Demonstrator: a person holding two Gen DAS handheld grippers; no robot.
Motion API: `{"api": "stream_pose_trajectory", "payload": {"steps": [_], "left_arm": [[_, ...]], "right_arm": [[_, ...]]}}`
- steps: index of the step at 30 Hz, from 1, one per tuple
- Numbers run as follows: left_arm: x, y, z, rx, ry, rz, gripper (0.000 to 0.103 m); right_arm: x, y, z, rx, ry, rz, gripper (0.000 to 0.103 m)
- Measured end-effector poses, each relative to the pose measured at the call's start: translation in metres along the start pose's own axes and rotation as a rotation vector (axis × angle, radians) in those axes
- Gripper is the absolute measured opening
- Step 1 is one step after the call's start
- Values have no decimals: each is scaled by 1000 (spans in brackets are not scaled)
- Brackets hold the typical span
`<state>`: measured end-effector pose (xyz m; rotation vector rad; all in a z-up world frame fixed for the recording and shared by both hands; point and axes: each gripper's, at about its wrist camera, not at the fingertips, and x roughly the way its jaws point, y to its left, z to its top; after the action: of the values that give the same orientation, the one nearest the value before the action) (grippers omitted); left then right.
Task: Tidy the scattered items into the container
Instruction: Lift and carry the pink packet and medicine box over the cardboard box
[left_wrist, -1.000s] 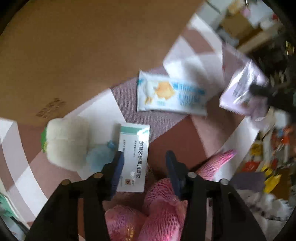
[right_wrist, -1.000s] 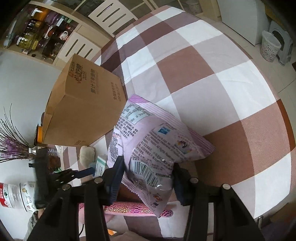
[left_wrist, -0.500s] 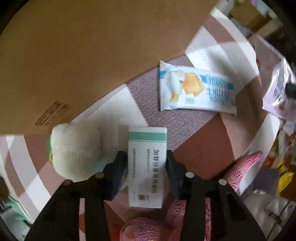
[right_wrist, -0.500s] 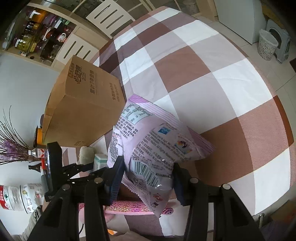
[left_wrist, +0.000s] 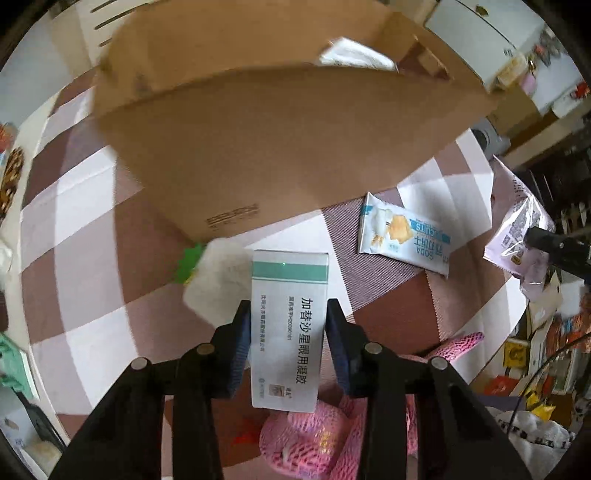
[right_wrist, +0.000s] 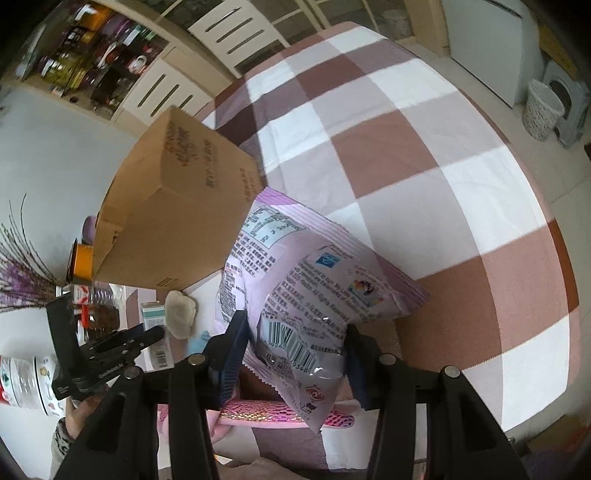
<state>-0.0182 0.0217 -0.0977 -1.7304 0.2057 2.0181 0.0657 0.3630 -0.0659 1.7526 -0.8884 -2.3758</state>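
Left gripper (left_wrist: 288, 325) jaws clamp the medicine box (left_wrist: 288, 332), lifted off the worktop (left_wrist: 92, 266). Right gripper (right_wrist: 295, 350) jaws pinch the pink bag (right_wrist: 306, 288). Carton (left_wrist: 280, 140) stands ahead; white puff (left_wrist: 218, 280), biscuit pack (left_wrist: 402, 236) at its base.

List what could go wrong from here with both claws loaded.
The left claw pinches the medicine box only at its lower half; it could pivot or slip. The right claw grips the lilac snack bag by one slick corner, so it may sag out. The cardboard box wall stands tall; either item could clip it.
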Motion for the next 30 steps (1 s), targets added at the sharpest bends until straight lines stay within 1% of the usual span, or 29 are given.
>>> {"api": "stream_pose_trajectory", "payload": {"steps": [4, 6, 11, 16, 22, 30], "left_arm": [[-18, 22, -10, -56, -47, 1, 39], [-38, 34, -15, -76, -68, 10, 39], [-73, 41, -28, -125, -143, 18, 39], [-106, 36, -35, -150, -214, 36, 39], [-136, 30, -36, -175, -266, 44, 39], [-168, 18, -28, -150, -332, 65, 39]], "right_arm": [[-2, 20, 4, -58, 9, 4, 49], [-2, 32, 5, -93, 16, 9, 49], [-5, 64, 5, -187, 30, 28, 49], [-8, 95, 6, -269, 36, 62, 49], [-13, 132, 5, -362, 41, 99, 49], [-22, 171, 1, -445, 27, 140, 49]]}}
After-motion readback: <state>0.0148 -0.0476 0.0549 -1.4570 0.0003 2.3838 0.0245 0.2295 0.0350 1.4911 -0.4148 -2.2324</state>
